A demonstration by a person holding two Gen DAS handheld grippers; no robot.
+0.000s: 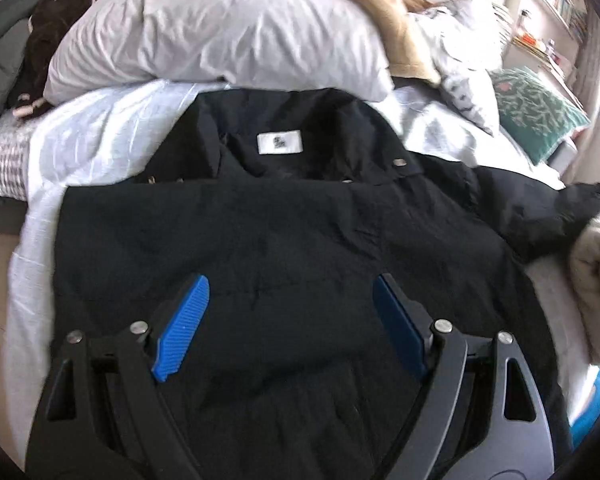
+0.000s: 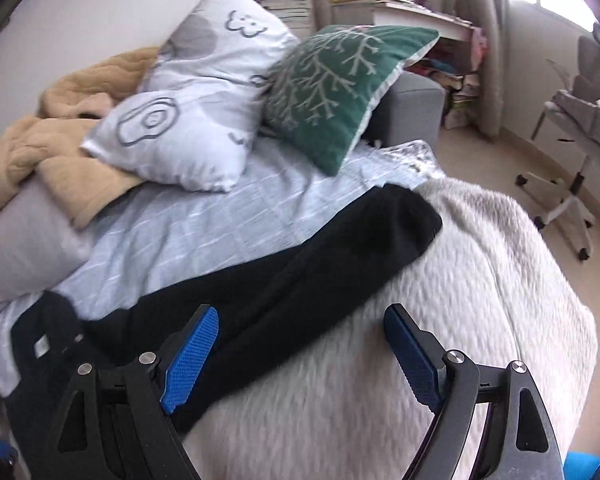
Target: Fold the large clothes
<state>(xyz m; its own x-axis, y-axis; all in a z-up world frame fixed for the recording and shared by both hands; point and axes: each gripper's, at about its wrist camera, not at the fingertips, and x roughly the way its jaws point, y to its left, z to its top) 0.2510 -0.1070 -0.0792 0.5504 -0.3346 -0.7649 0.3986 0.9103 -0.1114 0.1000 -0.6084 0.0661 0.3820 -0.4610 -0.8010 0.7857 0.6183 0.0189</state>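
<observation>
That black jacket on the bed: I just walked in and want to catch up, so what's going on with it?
A person with a gripper in each hand is folding the black jacket, which lies spread on the bed's light blue quilt, collar toward the pillows. The left gripper hovers open over the jacket's body, holding nothing. The right gripper is open too, above the sleeve that stretches out onto a white blanket. That sleeve is not yet folded in.
</observation>
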